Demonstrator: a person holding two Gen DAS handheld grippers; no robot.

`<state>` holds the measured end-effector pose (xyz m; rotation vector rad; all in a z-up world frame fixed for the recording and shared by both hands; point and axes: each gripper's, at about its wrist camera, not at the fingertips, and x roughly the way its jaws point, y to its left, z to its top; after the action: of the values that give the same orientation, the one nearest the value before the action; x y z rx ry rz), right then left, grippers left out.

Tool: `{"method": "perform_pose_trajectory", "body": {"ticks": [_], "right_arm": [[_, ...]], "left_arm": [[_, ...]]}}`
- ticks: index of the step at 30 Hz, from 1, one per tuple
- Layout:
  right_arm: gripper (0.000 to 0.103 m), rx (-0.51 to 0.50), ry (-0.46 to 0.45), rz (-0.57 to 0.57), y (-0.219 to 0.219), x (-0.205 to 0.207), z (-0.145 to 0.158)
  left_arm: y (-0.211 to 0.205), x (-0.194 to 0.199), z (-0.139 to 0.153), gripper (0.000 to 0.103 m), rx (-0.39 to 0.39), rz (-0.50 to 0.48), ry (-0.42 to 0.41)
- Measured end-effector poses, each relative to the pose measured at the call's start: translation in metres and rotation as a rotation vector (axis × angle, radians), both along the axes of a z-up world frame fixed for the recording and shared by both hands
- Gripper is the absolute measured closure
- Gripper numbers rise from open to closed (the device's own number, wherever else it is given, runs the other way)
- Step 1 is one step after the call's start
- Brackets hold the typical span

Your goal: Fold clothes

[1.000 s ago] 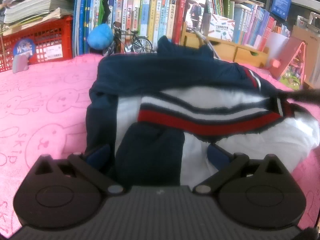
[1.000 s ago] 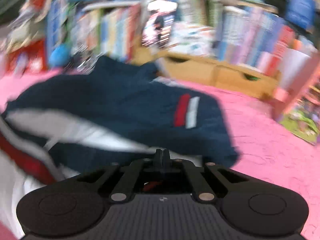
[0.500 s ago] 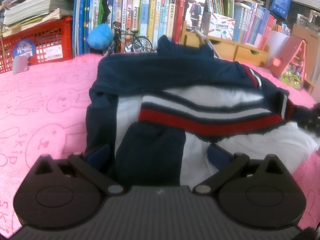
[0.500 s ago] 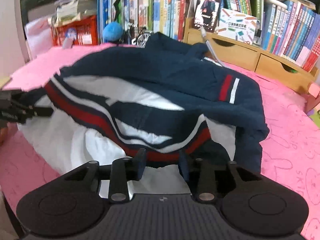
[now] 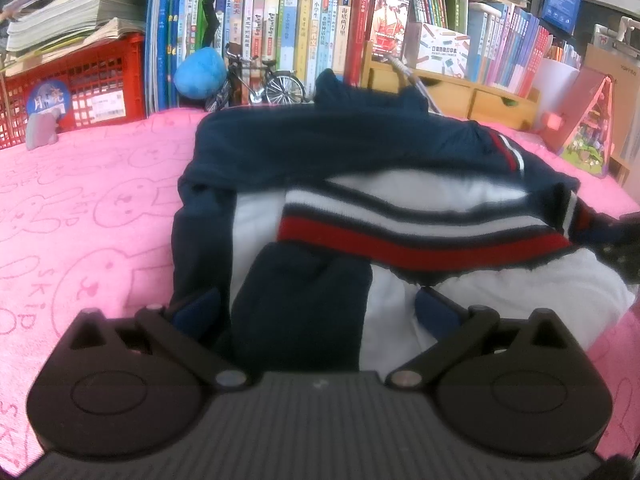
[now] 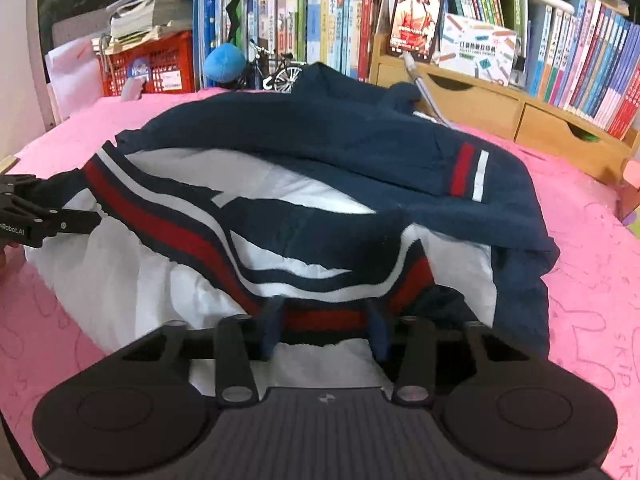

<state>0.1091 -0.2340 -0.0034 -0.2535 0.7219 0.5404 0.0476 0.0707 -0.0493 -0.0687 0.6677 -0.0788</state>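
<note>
Fabric fills the near field of both wrist views. Left gripper has its jaws standing wide, with a navy fold of the garment bulging up between the two blue pads; the pads flank the cloth but whether they press it cannot be told from this view. Right gripper shows a narrower gap, jaws closing at this moment, with the red-and-navy striped hem lying between the fingers; contact of pads on cloth is not clear, so a firm hold is not confirmed. Garment is a navy top with white lower panel and red, white and navy banding, lying bunched and partly doubled over on the pink rabbit-print cloth, roughly centred between the two grippers. In the right view the left gripper's black linkage sits at the far left edge, touching the white part of the garment. Beyond the garment: a small model bicycle and a blue plush ball at the back edge of the pink cloth, a red crate to the left, wooden drawers to the right, then a wall of books. Judged step: gripping the near hem at two points ahead of a fold, task looks early to midway since the garment is still lumpy. Next move likely calls for the right jaws to finish closing on the hem, then both hands to lift and carry it evenly toward the collar side, keeping the bicycle clear.
</note>
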Motion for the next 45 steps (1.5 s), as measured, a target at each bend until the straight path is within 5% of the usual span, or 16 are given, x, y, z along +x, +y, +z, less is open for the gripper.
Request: {"method": "perform_pose_trajectory", "body": {"ticks": [2, 6, 9, 11, 13, 14, 17, 18, 20, 28, 39, 42, 45], "right_arm": [[0.085, -0.004, -0.022, -0.019, 0.002, -0.002, -0.001], [0.089, 0.016, -0.037, -0.062, 0.001, -0.002, 0.002], [0.082, 0.044, -0.032, -0.112, -0.003, 0.001, 0.006], [0.073, 0.042, -0.021, -0.142, -0.001, 0.002, 0.005], [0.053, 0.009, -0.02, -0.13, 0.007, 0.001, 0.0], [0.053, -0.003, -0.037, -0.123, 0.01, 0.0, -0.003], [0.067, 0.02, -0.022, -0.123, 0.009, 0.003, -0.004], [0.088, 0.019, -0.028, -0.15, 0.007, 0.003, -0.004], [0.095, 0.067, -0.025, -0.188, 0.0, 0.005, -0.003], [0.096, 0.221, -0.255, -0.231, -0.012, 0.0, 0.03], [0.095, 0.137, -0.098, -0.259, 0.0, 0.052, -0.019], [0.085, 0.139, -0.108, -0.183, -0.006, 0.042, -0.008], [0.046, 0.206, -0.102, -0.108, -0.026, 0.03, 0.011]], "left_arm": [[0.0, 0.0, 0.0, 0.0, 0.001, 0.0, 0.0], [0.0, 0.0, 0.0, 0.0, 0.001, -0.001, 0.0], [0.0, 0.0, 0.0, 0.0, 0.003, -0.001, 0.0], [0.0, 0.0, 0.0, 0.0, 0.003, -0.001, 0.0], [0.0, 0.0, 0.0, 0.0, 0.002, -0.001, 0.0], [-0.001, 0.0, 0.0, 0.0, 0.002, -0.001, 0.0], [-0.001, 0.0, 0.0, 0.0, 0.002, 0.0, 0.0], [-0.001, 0.0, 0.0, 0.0, 0.001, -0.001, 0.0], [0.0, 0.0, 0.0, 0.0, -0.002, -0.001, -0.001], [0.0, 0.0, 0.0, 0.0, -0.004, -0.001, -0.001], [0.003, 0.0, 0.0, 0.0, -0.018, -0.001, -0.005], [0.008, -0.003, 0.001, 0.0, -0.049, 0.015, -0.013], [0.021, -0.007, 0.008, 0.0, -0.125, 0.048, -0.019]]}}
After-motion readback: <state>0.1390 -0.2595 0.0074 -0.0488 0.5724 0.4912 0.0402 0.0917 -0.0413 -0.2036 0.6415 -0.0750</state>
